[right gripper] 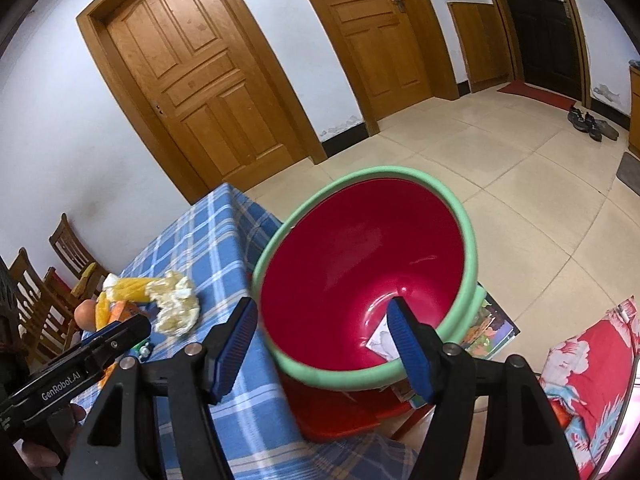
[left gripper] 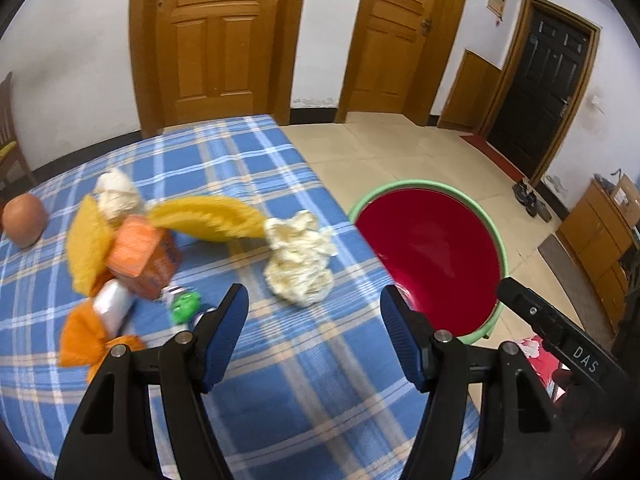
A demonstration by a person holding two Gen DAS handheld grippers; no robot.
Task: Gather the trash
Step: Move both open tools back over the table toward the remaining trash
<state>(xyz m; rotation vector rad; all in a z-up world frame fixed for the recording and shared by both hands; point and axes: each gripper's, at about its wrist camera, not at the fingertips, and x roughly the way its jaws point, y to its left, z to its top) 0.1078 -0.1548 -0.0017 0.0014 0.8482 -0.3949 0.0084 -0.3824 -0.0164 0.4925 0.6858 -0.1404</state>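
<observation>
Left gripper [left gripper: 314,312] open above the blue checked tablecloth [left gripper: 256,160], nothing between its blue pads. Right gripper [right gripper: 324,330] open over the red basin [right gripper: 360,248] with a green rim, beside the table's right edge; jaws empty. Scrap of paper [right gripper: 380,340] at the basin's bottom. Crumpled tissue [left gripper: 300,258] near the right edge. Toward the left edge: 2 yellow sponges [left gripper: 208,216], an orange carton [left gripper: 140,256], another tissue [left gripper: 116,194], an egg-like ball [left gripper: 23,220].
</observation>
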